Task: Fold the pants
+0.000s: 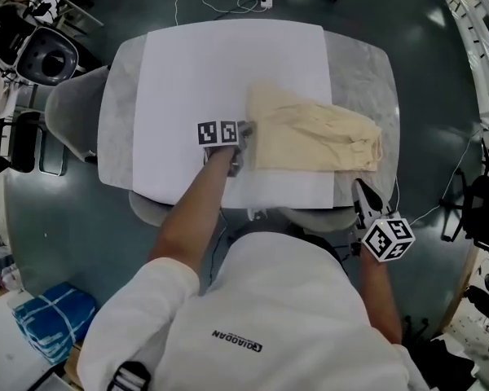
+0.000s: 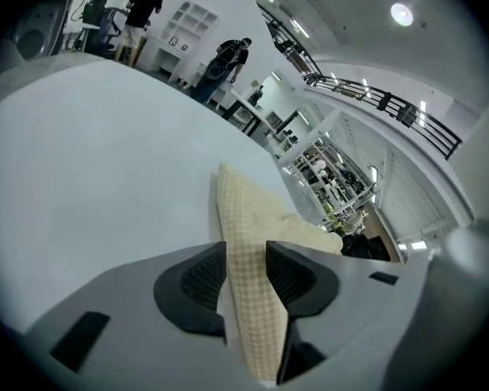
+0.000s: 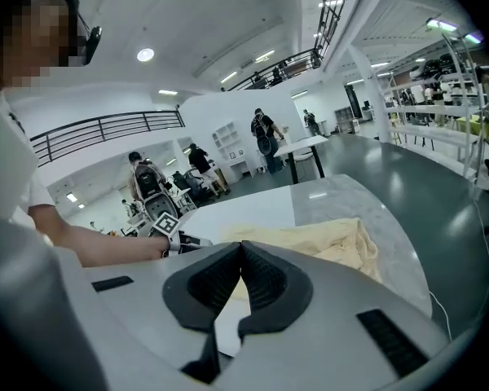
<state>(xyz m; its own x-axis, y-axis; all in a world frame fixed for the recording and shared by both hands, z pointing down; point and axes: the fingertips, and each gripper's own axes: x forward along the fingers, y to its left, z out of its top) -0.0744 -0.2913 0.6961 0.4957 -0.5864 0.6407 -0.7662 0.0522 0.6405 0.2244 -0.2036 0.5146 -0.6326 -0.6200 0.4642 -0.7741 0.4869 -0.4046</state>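
- The table (image 1: 359,63) was grey and marble-looking, with a big white sheet (image 1: 204,80) laid across it. That was the whole work area.
- The pants (image 1: 310,137), cream coloured, lay on the right half of the sheet, with their right end running off it onto bare table.
- They were already down to a short, thick bundle, so I judged at least one fold was in.
- The far left corner stuck out in a loose point and the right end was bunched. A last fold or a tidy-up looked to be what was left.
- The left arm (image 1: 191,218) reached straight out over the near edge to the bundle's left side, its tool tipped down toward the cloth.
- The right arm (image 1: 383,292) was held in by the body, off the table's near right corner and well apart from the pants.
- The left gripper (image 1: 246,137) had its jaws parted, with the pants' edge running up between the pads (image 2: 197,279). In its own view the cloth filled the gap, but I read it as lying there loose rather than pinched.
- The right gripper (image 1: 361,190) pointed toward the table, jaws closed tip to tip with nothing in them.
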